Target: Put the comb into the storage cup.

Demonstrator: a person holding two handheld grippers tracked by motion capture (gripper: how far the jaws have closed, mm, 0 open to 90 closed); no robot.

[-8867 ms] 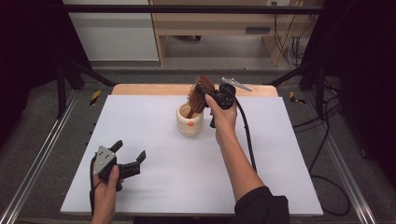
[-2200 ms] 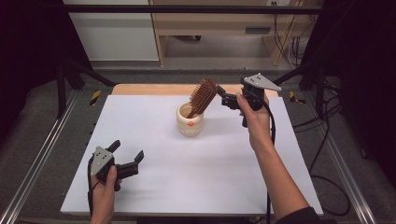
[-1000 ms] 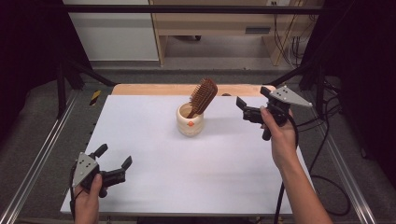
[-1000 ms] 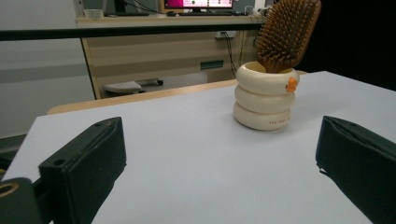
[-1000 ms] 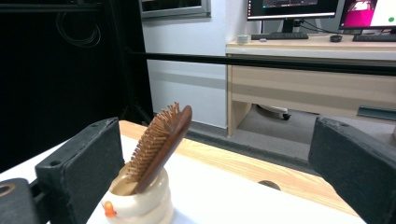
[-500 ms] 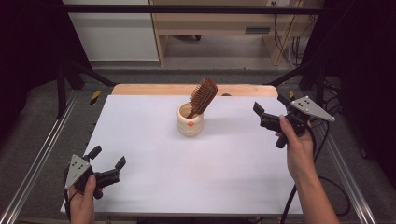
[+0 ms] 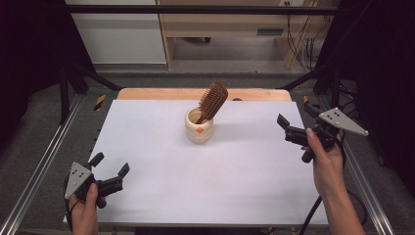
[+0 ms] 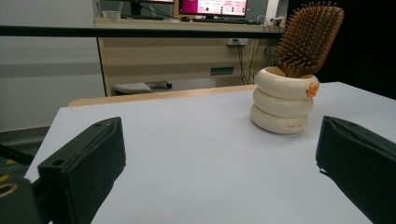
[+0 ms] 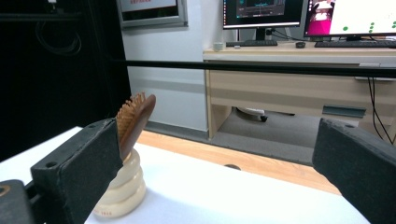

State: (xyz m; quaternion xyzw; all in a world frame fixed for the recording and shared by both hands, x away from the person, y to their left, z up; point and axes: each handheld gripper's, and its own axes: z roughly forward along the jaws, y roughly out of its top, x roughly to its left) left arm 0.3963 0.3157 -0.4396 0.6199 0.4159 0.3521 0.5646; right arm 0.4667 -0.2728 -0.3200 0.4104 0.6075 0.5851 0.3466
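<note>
Hairbrush (image 7: 213,100): stood handle-down in cream ringed cup (image 7: 199,128) near the table's (image 7: 161,191) far edge, leaning right, seemingly stowed. Left gripper (image 7: 108,172) at near-left corner, right gripper (image 7: 283,126) at right edge: fingers wide apart, empty, well clear.

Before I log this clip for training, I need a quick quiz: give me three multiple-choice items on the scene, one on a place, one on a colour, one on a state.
1. Where is the hairbrush?
A. flat on the table
B. standing in the cream holder
C. held by a gripper

2. What colour is the small knob on the holder's side?
A. orange
B. blue
C. green

3. How do the jaws of the right gripper stand?
A. shut on the brush
B. shut on nothing
C. open and empty

Key: 1 B, its head leans out above the holder's rim; 2 A, the left gripper view shows it orange; 3 C, its view shows both jaws wide apart.
</note>
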